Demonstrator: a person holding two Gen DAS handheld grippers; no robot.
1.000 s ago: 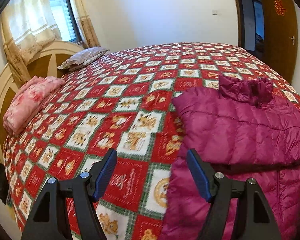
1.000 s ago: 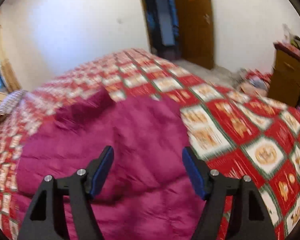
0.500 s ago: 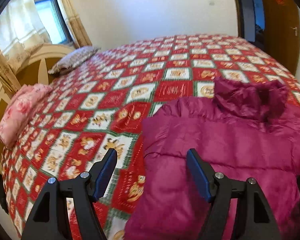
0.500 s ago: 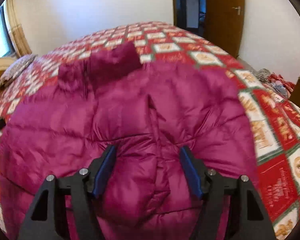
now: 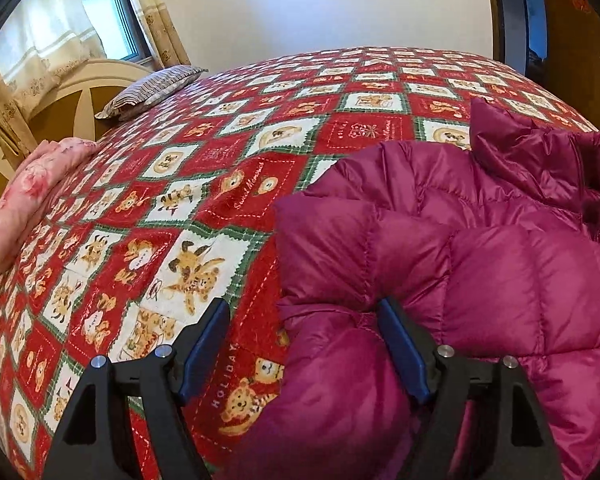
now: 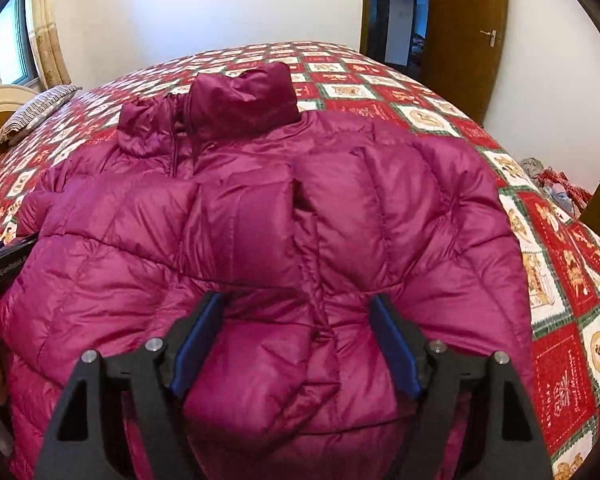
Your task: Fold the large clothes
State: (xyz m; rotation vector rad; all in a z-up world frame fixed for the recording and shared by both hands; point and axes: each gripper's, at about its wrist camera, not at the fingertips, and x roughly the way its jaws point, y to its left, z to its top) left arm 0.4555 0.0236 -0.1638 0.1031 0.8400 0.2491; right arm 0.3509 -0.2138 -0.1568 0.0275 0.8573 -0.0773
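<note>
A magenta quilted down jacket (image 6: 284,216) lies spread on a bed covered by a red, white and green patchwork quilt (image 5: 204,184), collar at the far end and both sleeves folded across the body. The jacket occupies the near right part of the bed in the left wrist view and fills the centre of the right wrist view. The left gripper (image 5: 304,354) sits low over the jacket's left edge; its jaws have just been opening and stand apart, the right finger (image 5: 400,348) against the puffed fabric, the left finger over bare quilt. The right gripper (image 6: 296,344) is over the jacket's near middle; its jaws have also just been opening, apart, a bulge of fabric between them, not clamped. A striped pillow (image 5: 152,90) and a pink folded blanket (image 5: 28,192) lie far left by the headboard.
</note>
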